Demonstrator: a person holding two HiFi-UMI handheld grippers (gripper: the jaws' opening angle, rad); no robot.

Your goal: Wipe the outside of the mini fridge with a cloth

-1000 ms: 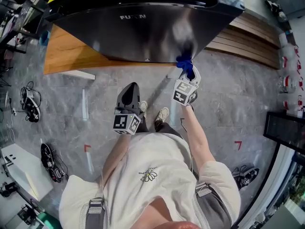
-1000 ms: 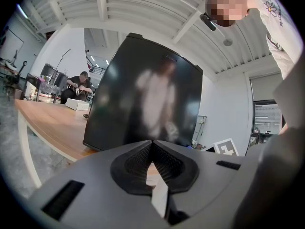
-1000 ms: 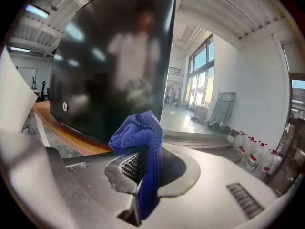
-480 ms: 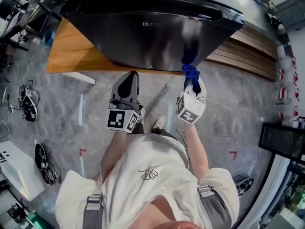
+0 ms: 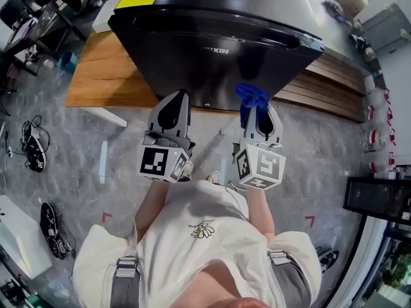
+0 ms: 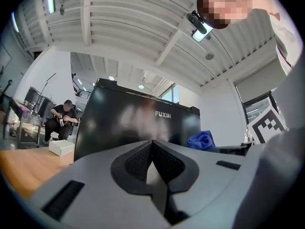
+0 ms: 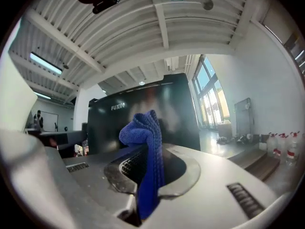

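Below, grey stone floor (image 5: 77, 165), wooden platform (image 5: 103, 79) bearing mini fridge (image 5: 212, 53); cloth (image 5: 252, 97) gripped

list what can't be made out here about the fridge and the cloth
Rear of the shiny black mini fridge: runs off the head view's top edge.
Its lower front: hidden behind the left hand-held gripper in the left gripper view.
Lower end of the soft blue cloth: hidden between the jaws of the right hand-held gripper, right gripper view.
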